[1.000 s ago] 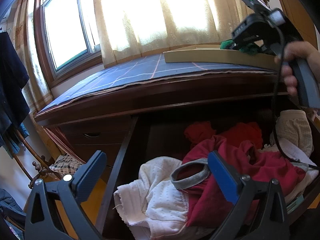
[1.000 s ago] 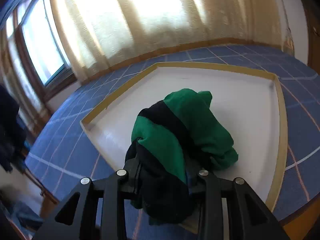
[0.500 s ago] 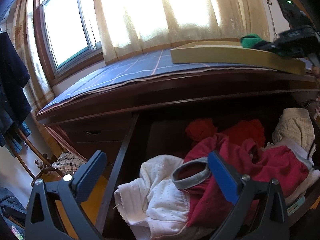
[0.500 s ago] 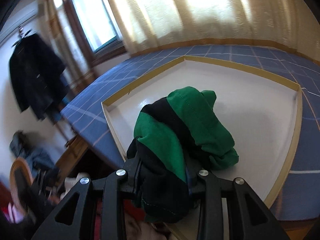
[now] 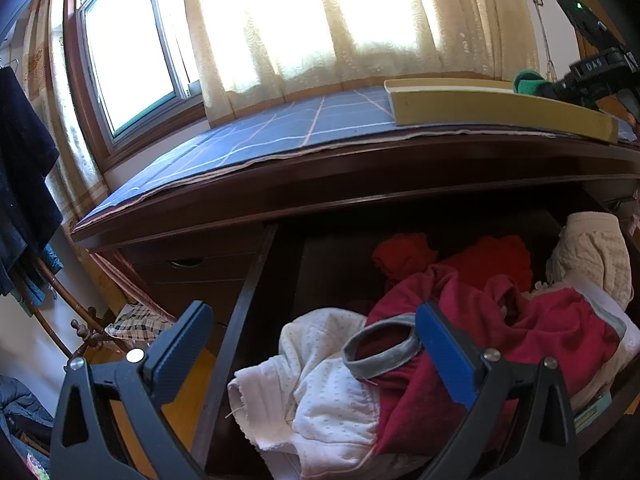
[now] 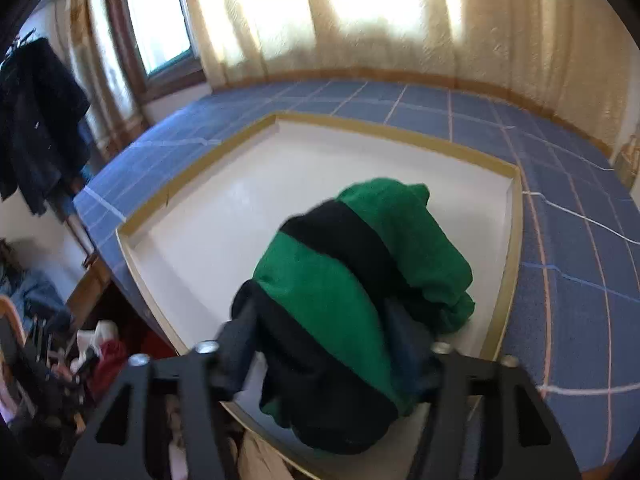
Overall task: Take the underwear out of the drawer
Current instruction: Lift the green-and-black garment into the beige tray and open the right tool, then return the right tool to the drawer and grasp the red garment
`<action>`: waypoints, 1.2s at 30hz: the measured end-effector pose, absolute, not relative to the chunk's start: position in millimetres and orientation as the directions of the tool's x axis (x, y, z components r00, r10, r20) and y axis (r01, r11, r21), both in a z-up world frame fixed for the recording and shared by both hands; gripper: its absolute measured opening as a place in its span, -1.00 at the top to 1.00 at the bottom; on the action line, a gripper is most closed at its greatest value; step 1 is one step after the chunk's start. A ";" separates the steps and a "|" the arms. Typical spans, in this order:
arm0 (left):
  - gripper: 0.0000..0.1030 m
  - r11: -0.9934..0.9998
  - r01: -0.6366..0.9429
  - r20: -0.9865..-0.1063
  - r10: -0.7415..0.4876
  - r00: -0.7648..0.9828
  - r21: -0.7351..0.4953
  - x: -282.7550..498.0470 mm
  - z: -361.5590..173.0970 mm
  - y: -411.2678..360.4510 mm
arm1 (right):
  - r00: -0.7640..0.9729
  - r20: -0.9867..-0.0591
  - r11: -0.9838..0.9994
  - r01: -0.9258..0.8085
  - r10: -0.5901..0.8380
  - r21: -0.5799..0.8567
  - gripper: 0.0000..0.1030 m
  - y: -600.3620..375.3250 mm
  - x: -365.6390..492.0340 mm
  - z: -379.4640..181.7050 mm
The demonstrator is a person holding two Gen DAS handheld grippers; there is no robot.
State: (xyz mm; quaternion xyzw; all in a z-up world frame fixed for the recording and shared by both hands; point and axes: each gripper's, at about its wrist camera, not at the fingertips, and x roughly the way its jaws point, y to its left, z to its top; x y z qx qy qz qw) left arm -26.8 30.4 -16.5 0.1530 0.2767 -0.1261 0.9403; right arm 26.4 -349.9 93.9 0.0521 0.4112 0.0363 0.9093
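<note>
Right wrist | right hand-held gripper (image 6: 324,364) angled down, jaws just opening | green underwear (image 6: 360,276) between

A tray (image 6: 500,288) sits on a mat (image 6: 580,240) that covers the dresser top (image 5: 360,176), toward the right of the left wrist view. A bundle of underwear (image 6: 352,280) lies in the tray, at its near right part. Below the top, the open drawer (image 5: 248,312) fills the lower right, heaped with clothes (image 5: 460,340). Window (image 5: 132,60) and curtain (image 5: 360,24) stand behind; a coat (image 5: 24,184) hangs at far left.
</note>
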 end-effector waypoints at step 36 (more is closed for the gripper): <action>-1.00 0.974 0.109 -0.455 -0.007 0.891 0.198 -22.7 15.2 93.5 | 0.420 -0.840 0.902 -0.396 0.345 0.172 -0.31 -105.0 -45.1 5.1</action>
